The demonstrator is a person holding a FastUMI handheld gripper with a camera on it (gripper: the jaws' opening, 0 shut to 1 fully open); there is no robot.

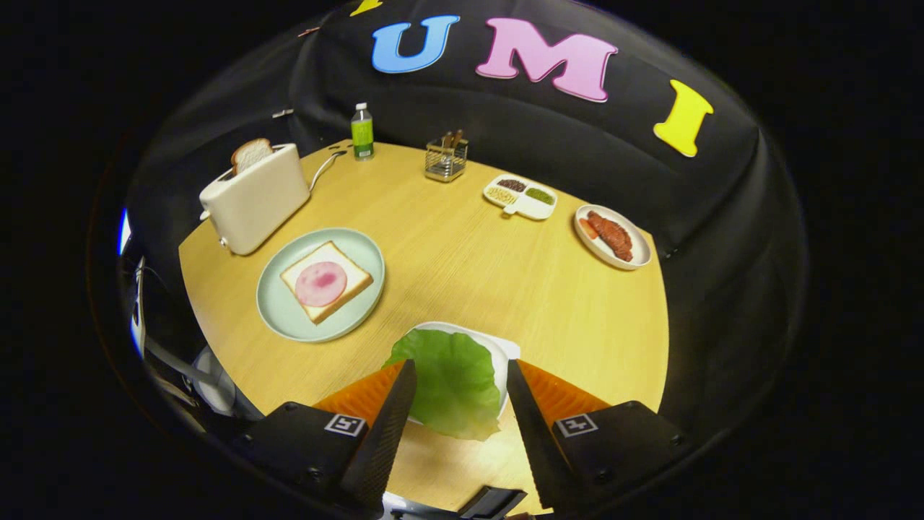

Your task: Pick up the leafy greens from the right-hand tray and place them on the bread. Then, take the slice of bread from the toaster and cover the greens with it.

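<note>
A green lettuce leaf (pixel 451 383) lies on a white tray (pixel 505 348) on the wooden table. My gripper (pixel 460 372) is open, its two fingers standing on either side of the leaf with a gap between each finger and the leaf. Beyond the fingers to the left, a pale green plate (pixel 281 318) holds a slice of bread (pixel 346 266) topped with a round pink ham slice (pixel 320 283). Further back on the left stands a cream toaster (pixel 256 198) with a bread slice (pixel 250 154) sticking out of its slot.
At the back of the round table (pixel 462 253) stand a green-labelled bottle (pixel 362 132) and a wire cutlery holder (pixel 445 159). To the right are a divided white dish (pixel 521 196) of grains and an oval plate (pixel 612 236) of sausages and carrot.
</note>
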